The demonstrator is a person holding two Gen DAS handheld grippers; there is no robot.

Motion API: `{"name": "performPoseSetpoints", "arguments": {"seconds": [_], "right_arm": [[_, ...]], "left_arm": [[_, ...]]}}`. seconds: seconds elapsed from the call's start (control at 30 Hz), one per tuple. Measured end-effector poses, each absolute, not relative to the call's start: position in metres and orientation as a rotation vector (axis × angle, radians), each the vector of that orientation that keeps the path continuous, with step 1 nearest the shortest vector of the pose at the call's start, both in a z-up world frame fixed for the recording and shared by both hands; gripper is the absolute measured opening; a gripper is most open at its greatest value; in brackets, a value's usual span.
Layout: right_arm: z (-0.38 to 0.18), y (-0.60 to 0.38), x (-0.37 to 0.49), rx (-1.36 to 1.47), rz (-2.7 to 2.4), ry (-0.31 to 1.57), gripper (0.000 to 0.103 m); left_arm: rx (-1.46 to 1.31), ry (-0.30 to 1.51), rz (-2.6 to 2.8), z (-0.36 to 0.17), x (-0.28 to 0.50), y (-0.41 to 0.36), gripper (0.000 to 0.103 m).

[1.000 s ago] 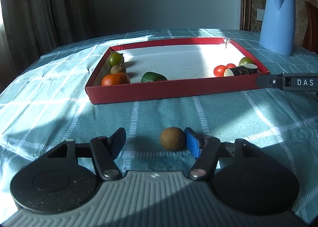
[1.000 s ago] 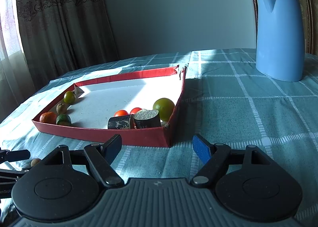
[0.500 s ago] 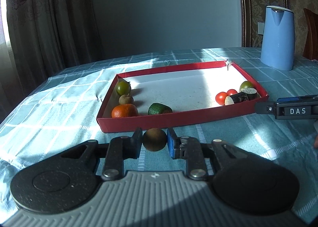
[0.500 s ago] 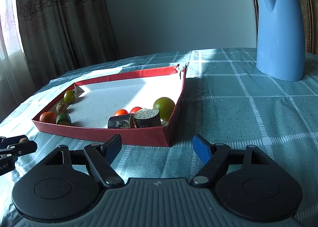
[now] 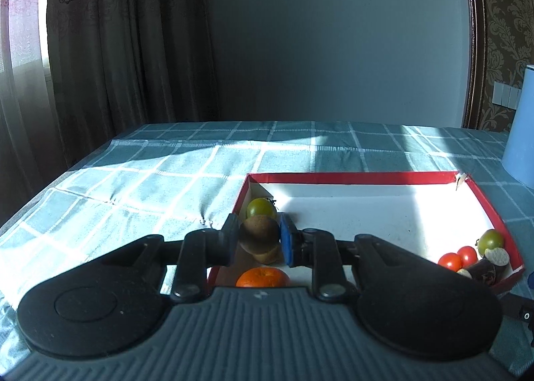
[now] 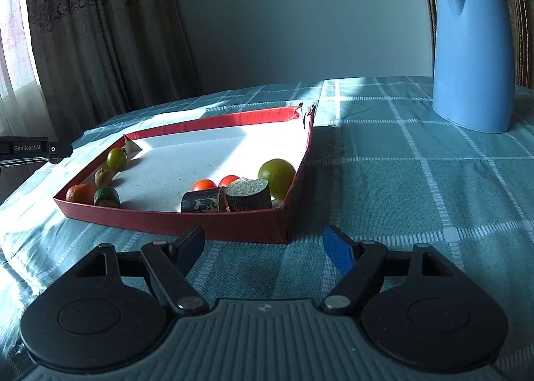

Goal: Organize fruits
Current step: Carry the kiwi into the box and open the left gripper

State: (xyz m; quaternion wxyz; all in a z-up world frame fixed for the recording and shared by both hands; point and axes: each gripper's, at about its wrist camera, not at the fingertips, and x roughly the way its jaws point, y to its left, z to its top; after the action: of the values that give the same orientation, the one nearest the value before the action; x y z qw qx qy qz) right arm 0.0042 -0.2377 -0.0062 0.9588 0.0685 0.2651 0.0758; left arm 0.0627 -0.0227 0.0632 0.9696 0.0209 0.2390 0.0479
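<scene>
My left gripper (image 5: 258,237) is shut on a round brown fruit (image 5: 259,233) and holds it above the left end of the red tray (image 5: 350,177). Under it lie a green fruit (image 5: 261,208), another brown fruit (image 5: 267,256) and an orange (image 5: 263,277). My right gripper (image 6: 265,247) is open and empty, low over the cloth just in front of the tray's near right corner (image 6: 280,221). In the right wrist view the tray's right end holds two red tomatoes (image 6: 204,184), a big green fruit (image 6: 277,174) and two dark eggplant pieces (image 6: 248,196). A cucumber piece (image 6: 106,196) lies by the orange (image 6: 79,192).
A tall blue kettle (image 6: 474,50) stands on the teal checked tablecloth (image 6: 417,180) to the tray's far right. Curtains and a wall stand behind the table. The left gripper's body (image 6: 30,149) shows at the right wrist view's left edge.
My left gripper shut on the brown fruit that lay on the cloth, lifted it and carried it forward over the tray's left end. My right gripper stayed where it was.
</scene>
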Motion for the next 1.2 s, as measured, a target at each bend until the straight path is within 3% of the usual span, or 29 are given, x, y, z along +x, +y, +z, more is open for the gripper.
{"name": "performPoseSetpoints", "arguments": {"seconds": [0.6,0.77,0.93,1.1,1.2], "right_arm": [[-0.006,-0.237,0.005,0.131,0.155,0.545,0.078],[-0.006,-0.237,0.005,0.132,0.153,0.542,0.078],[-0.004,-0.237,0.001,0.132,0.142,0.519,0.083],[0.001,-0.229,-0.005,0.097,0.129,0.475,0.083],[0.003,-0.220,-0.009,0.107,0.139,0.460,0.083]], "left_arm": [[0.049,0.572,0.053,0.033,0.087,-0.034,0.024],[0.051,0.575,0.054,0.033,0.085,-0.033,0.031],[0.042,0.565,0.040,0.035,0.070,-0.030,0.052],[0.063,0.525,0.053,0.037,0.041,-0.030,0.084],[0.062,0.504,0.047,0.038,0.023,-0.027,0.095]]}}
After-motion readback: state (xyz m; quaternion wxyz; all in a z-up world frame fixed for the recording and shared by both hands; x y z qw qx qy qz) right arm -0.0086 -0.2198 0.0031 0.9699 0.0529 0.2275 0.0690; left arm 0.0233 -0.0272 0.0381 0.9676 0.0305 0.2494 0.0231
